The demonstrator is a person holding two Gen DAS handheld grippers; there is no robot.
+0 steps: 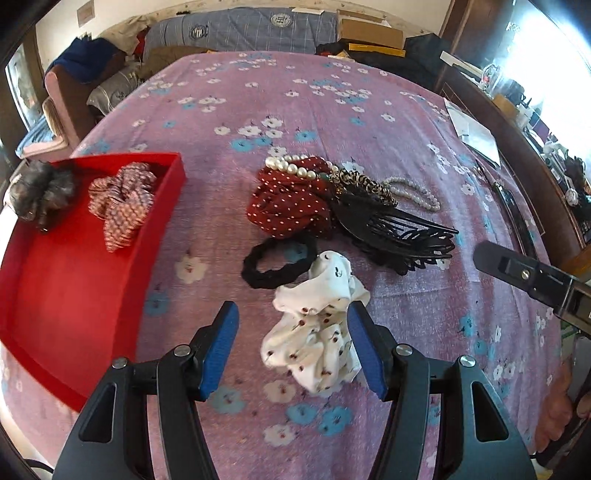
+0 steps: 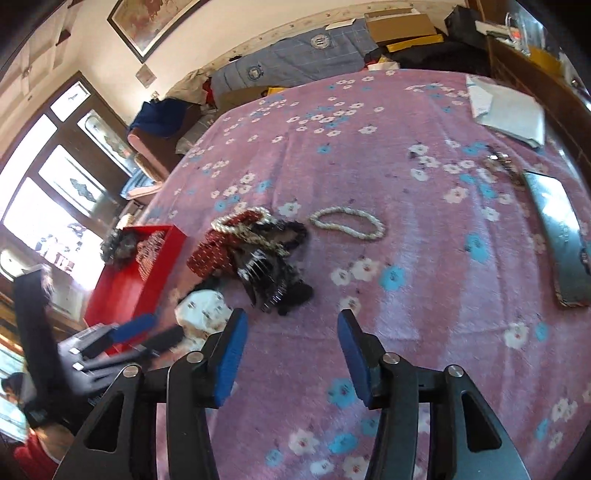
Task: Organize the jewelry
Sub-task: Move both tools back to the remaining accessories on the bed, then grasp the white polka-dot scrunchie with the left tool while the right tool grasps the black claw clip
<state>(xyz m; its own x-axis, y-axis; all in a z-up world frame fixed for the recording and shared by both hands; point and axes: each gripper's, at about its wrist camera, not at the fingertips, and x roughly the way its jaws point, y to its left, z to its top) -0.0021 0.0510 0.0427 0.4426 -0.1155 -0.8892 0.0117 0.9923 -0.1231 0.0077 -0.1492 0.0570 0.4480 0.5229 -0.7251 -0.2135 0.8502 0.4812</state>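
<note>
A red tray [image 1: 74, 280] lies at the left on the pink floral bedspread and holds a grey fuzzy scrunchie [image 1: 40, 192] and a pink striped scrunchie [image 1: 122, 206]. A white floral scrunchie [image 1: 317, 325] lies between my open left gripper's [image 1: 291, 332] blue pads. Beyond it lie a black hair tie [image 1: 277, 264], a red dotted scrunchie [image 1: 291, 203], a pearl bracelet [image 1: 295, 168], black combs [image 1: 399, 229] and a small pearl string [image 1: 417, 192]. My right gripper [image 2: 291, 339] is open and empty, hovering right of the pile [image 2: 258, 251]; the pearl string [image 2: 349, 221] lies ahead of it.
A dark phone-like slab [image 2: 565, 236] and white papers [image 2: 509, 110] lie at the bed's right side. Folded quilts and cardboard boxes [image 1: 369, 29] line the far edge. A wooden bed frame [image 1: 517, 147] runs along the right. The tray also shows in the right wrist view [image 2: 129, 284].
</note>
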